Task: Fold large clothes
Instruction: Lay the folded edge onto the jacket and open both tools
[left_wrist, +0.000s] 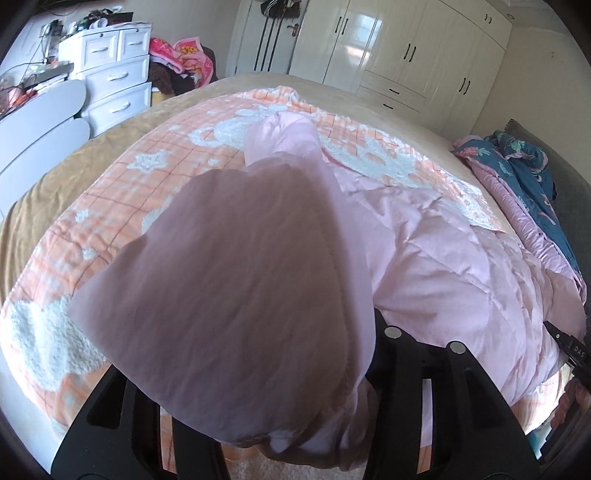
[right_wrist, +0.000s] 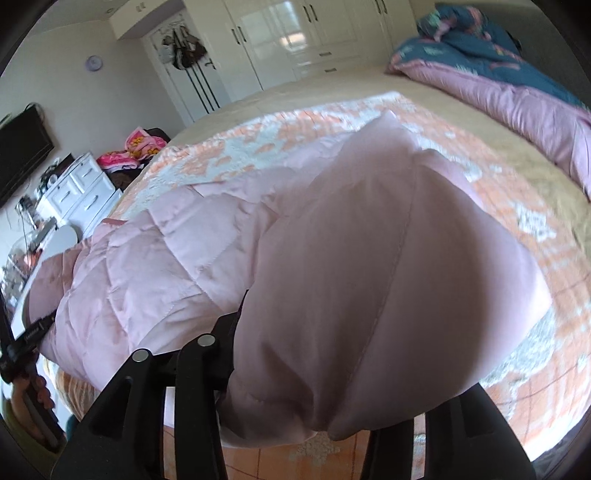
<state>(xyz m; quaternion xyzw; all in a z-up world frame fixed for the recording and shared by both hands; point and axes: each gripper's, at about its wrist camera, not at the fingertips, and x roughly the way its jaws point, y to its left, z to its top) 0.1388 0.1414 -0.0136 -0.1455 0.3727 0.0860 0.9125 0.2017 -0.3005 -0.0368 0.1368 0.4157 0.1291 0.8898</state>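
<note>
Left wrist view: white drawer chest (left_wrist: 110, 74) at far left, beyond the bed's near-left edge. Tan bedsheet (left_wrist: 48, 184) shows as a bare strip along that edge. Orange checked blanket (left_wrist: 122, 192) covers the middle of the bed; open blanket lies left of and beyond the garment. Pink quilted jacket (left_wrist: 424, 236) lies across the blanket, its bulk to the right. A smooth pink flap of it drapes over the left tool (left_wrist: 295, 424) and hides the fingertips. Fabric passes between the black fingers, but whether the pads press on it I cannot tell. White wardrobe (left_wrist: 406, 48) stands past the bed's far edge. Blue floral quilt (left_wrist: 517, 166) is heaped along the right edge, just beside the jacket's side.

Right wrist view: a hand (right_wrist: 33, 398) on the other tool's handle shows at the far left border. Drawer chest (right_wrist: 79, 188) sits behind it, off the bed. Jacket (right_wrist: 166, 266) runs from the left edge to centre, quilted body left, smooth sleeve-like fold right. That fold hangs over the right tool (right_wrist: 303, 413), covering the tips; cloth sits between the fingers, grip not readable. Blanket (right_wrist: 535, 295) is open to the right and ahead. Blue quilt (right_wrist: 498, 74) keeps to the far-right edge, well apart from the jacket here.
</note>
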